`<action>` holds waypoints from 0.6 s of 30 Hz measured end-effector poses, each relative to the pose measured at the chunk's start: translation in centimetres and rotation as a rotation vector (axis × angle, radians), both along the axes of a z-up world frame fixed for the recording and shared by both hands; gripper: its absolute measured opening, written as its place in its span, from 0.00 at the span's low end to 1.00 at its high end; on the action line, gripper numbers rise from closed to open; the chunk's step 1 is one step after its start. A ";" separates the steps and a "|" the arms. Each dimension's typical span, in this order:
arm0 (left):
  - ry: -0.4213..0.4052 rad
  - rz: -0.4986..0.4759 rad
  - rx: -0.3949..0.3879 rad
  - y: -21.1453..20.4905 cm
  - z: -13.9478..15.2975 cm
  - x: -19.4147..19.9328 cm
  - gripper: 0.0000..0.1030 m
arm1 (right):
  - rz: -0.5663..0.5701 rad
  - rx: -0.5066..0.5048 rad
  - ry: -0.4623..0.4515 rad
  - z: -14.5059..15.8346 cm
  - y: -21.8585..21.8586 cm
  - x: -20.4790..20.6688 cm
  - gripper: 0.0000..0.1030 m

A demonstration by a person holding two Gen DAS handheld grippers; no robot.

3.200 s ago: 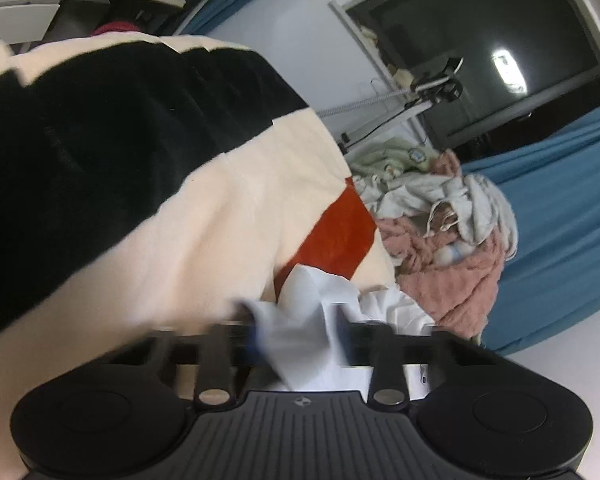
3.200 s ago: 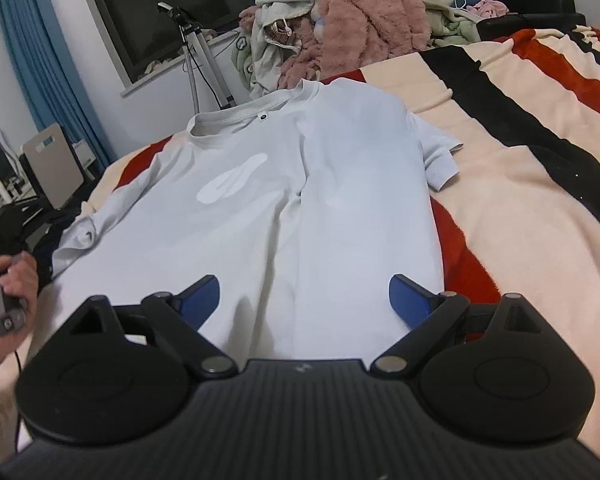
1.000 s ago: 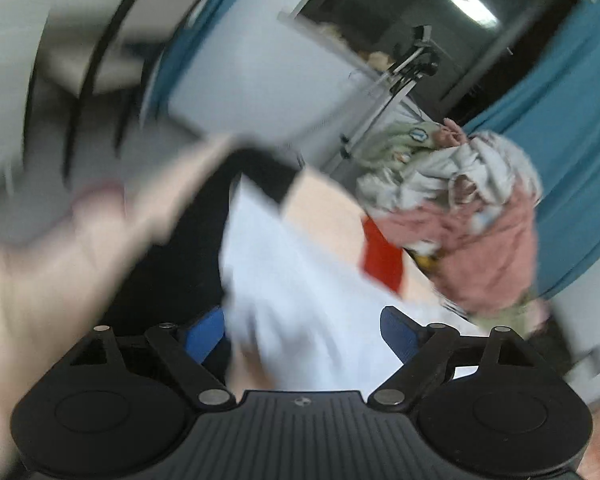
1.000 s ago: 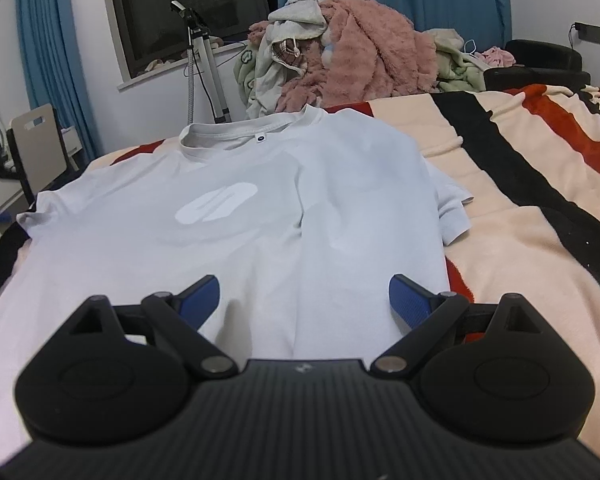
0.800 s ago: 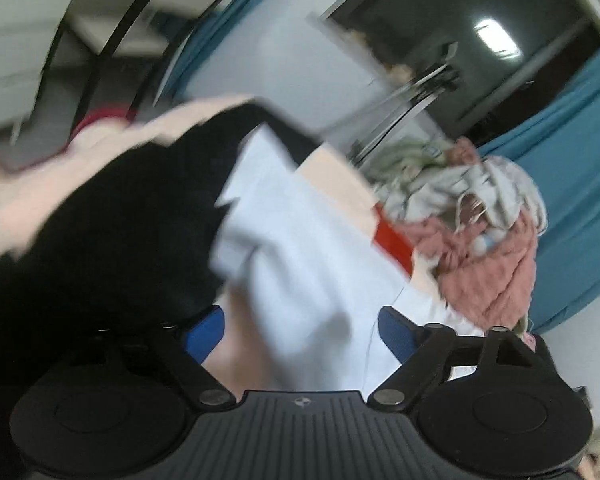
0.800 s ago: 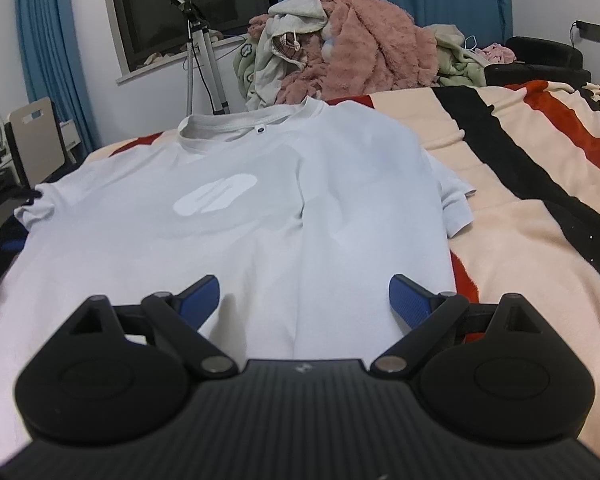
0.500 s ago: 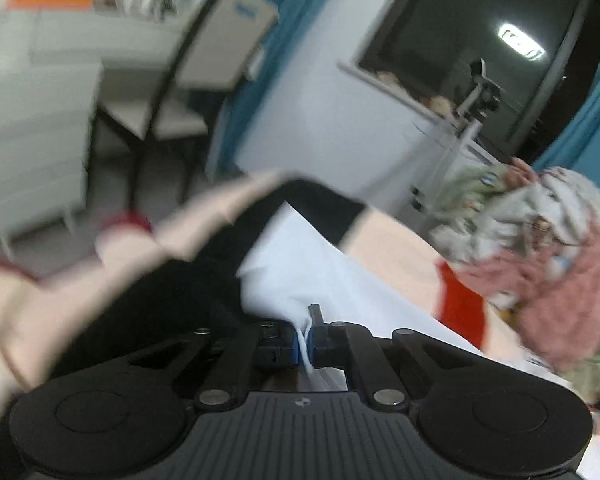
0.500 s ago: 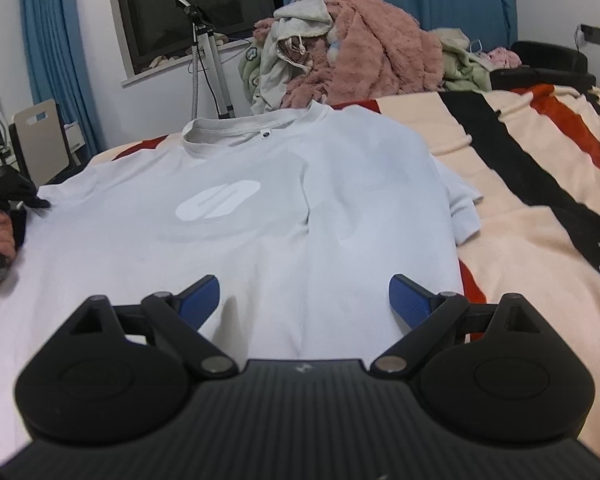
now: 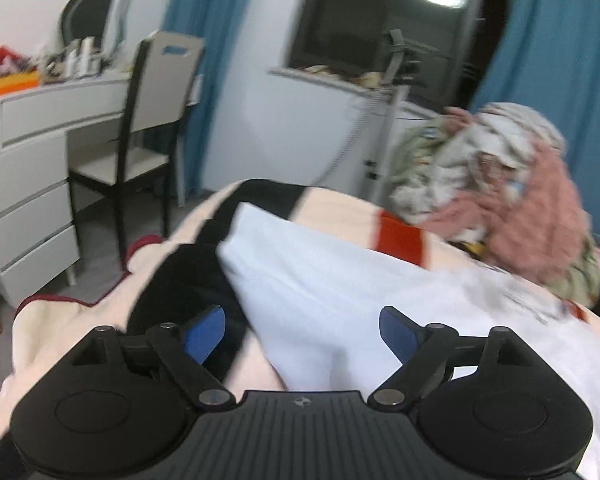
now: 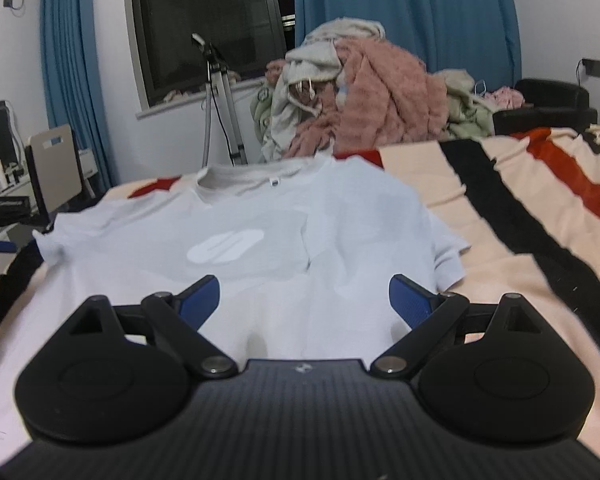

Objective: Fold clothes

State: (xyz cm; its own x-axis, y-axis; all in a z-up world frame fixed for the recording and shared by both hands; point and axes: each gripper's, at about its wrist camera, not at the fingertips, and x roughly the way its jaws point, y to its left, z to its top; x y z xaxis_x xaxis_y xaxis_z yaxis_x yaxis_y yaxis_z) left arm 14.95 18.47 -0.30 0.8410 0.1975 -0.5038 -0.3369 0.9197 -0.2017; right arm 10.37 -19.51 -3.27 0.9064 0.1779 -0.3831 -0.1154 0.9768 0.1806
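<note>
A pale blue T-shirt (image 10: 300,248) with a white chest logo lies spread face up on the striped blanket (image 10: 520,216), collar toward the far end. My right gripper (image 10: 304,296) hovers open over the shirt's lower part, nothing between its blue pads. In the left wrist view the same shirt (image 9: 340,280) lies below my left gripper (image 9: 302,330), which is open over the sleeve side near the bed's edge. That left gripper (image 10: 2,246) shows at the far left of the right wrist view, next to the shirt's sleeve.
A heap of clothes (image 10: 364,92) with a pink fuzzy blanket sits at the bed's far end. A tripod (image 10: 220,96) stands by the window. A chair (image 9: 140,120) and white desk (image 9: 28,152) stand off the bed's left side. A black armchair (image 10: 548,104) is at far right.
Half a second ago my left gripper was shut on the shirt's sleeve; now it is open and the sleeve lies flat. The right gripper has barely moved.
</note>
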 end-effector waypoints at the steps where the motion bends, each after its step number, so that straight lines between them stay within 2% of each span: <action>1: -0.004 -0.033 0.005 -1.5 0.5 -1.6 0.87 | 0.002 0.000 -0.014 0.3 -0.2 -0.3 0.90; 6: -0.036 -0.165 0.014 -8.5 1.7 -8.4 0.95 | 0.009 0.000 -0.068 2.1 -1.6 -2.0 0.90; 9: -0.050 -0.241 0.029 -12.4 1.6 -11.9 0.96 | 0.006 -0.004 -0.080 3.1 -2.4 -3.0 0.90; 15: -0.034 -0.356 0.079 -17.5 -0.4 -16.3 0.96 | -0.012 0.005 -0.107 4.9 -3.7 -5.8 0.90; 18: -0.020 -0.390 0.084 -18.6 -1.1 -16.8 0.96 | -0.006 -0.015 -0.111 5.4 -3.7 -6.6 0.90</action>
